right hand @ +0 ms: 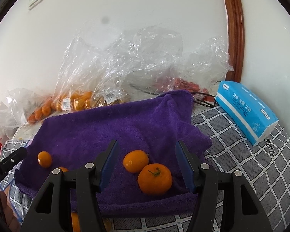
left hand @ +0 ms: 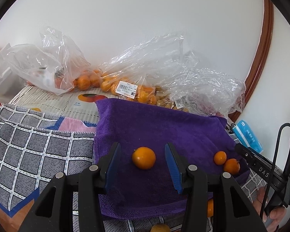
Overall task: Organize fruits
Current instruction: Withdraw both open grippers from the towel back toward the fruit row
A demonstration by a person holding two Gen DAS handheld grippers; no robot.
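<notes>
— Purple towel spread over checked cloth, with three loose oranges on top. Probably laid down as a soft sorting patch, so round fruit stays put instead of rolling off.

— Agreed. Left claw wide open, gripping nothing, fingers either side of the single orange but apart from it. Looks lined up for a pick, not yet closed.

— Right claw likewise spread wide and empty. Between its fingers: stemmed mandarin touching smaller smooth orange just behind. Same pair seen from the left view near the towel's right edge.

— Awkward, that contact. Closing on one could nudge the other toward the towel's edge. Better to approach the stemmed one alone, being nearer.

— More fruit off the towel too: bits of orange peeking under the front hem, mostly hidden behind claw frames. Hard to say how many.

— Behind, against the wall: clear plastic bags holding more oranges, price labels showing, and something reddish in the rightmost bag, too crumpled over to identify.

— Blue tissue pack lying on the checked cloth beside the towel, well apart from the fruit. No part in the sorting, most likely.

— So, early stage by the look: most fruit bagged, a few pieces out. No bowl or tray visible, so destination unclear.
</notes>
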